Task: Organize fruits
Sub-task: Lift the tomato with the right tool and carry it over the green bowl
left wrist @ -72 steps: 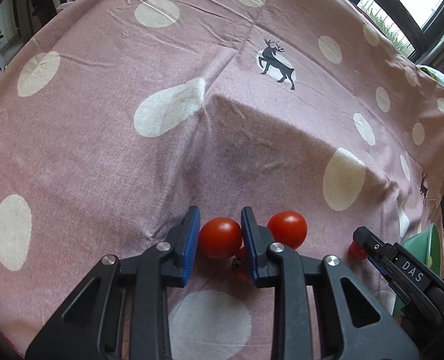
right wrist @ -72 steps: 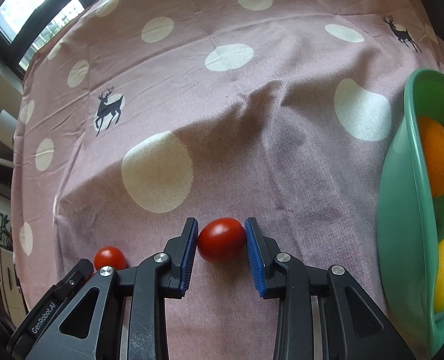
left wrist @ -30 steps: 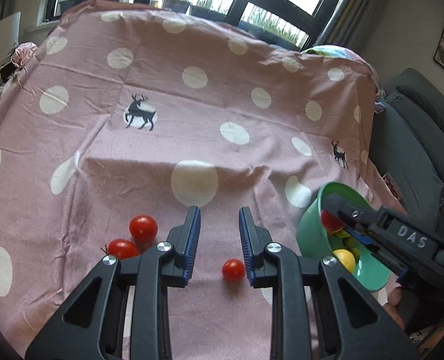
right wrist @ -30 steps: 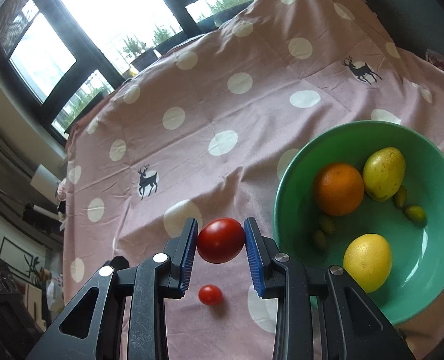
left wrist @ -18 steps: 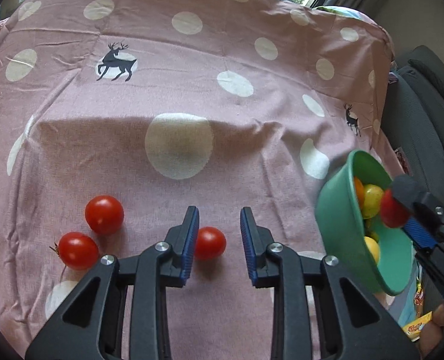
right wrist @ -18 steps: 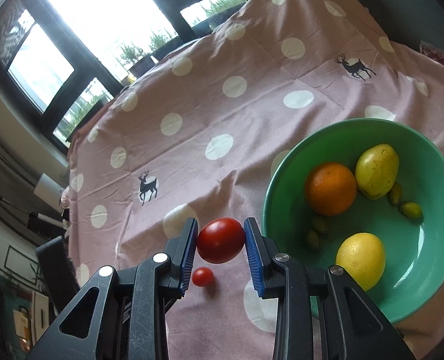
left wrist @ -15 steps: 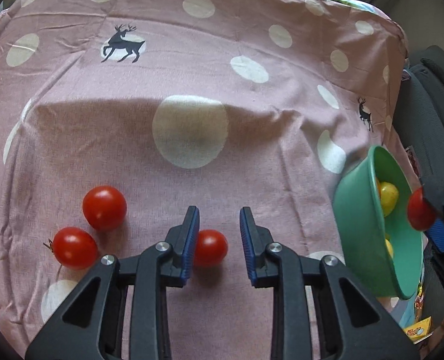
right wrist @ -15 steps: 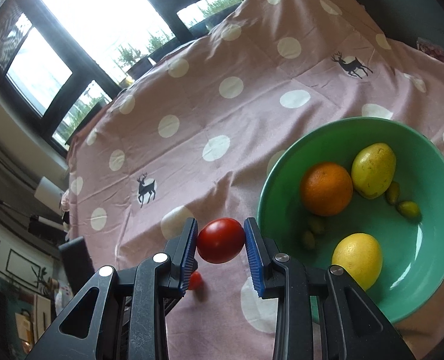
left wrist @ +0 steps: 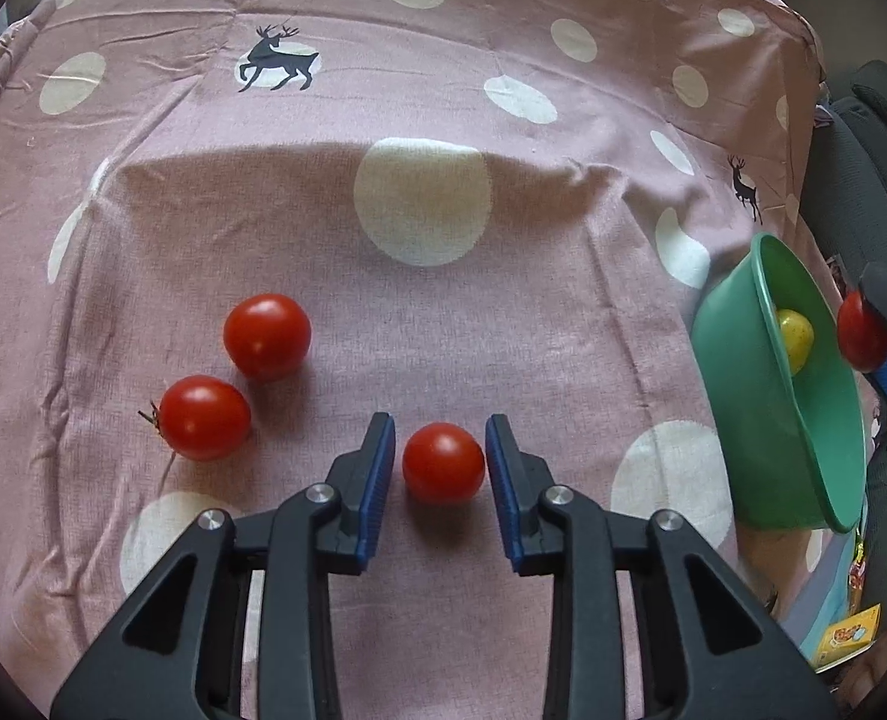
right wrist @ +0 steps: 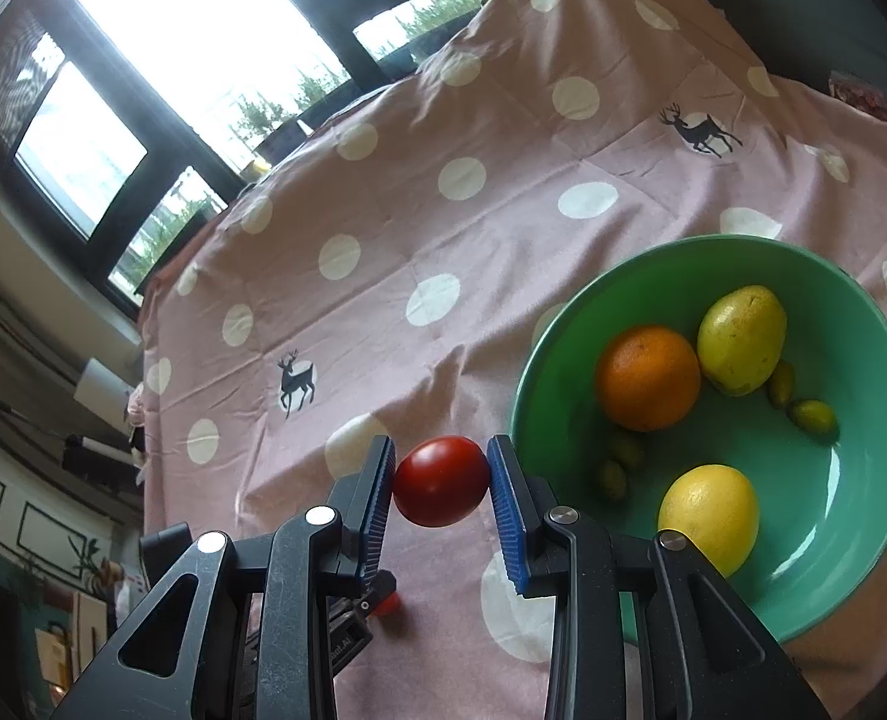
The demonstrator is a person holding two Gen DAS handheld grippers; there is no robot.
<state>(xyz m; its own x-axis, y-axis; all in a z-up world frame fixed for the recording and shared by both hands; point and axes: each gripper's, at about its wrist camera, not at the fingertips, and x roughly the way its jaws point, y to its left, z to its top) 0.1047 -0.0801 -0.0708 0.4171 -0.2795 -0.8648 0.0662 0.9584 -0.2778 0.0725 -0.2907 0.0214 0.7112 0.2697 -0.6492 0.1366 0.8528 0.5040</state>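
Between the blue pads of the left gripper point(left wrist: 440, 462) lay a small tomato point(left wrist: 443, 463) on the cloth point(left wrist: 419, 312). The jaws were opening and did not touch it yet. It looked light, smooth and soft, so a gentle squeeze on its round sides would likely be best; too hard could burst it. Left of that gripper sat two more tomatoes point(left wrist: 266, 336). The right gripper point(right wrist: 441, 480) pinched another tomato point(right wrist: 440, 481), with the bowl point(right wrist: 863, 588) just to its right.

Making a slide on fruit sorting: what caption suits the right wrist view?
Right gripper holds a red tomato beside a green bowl of citrus on a dotted pink cloth.
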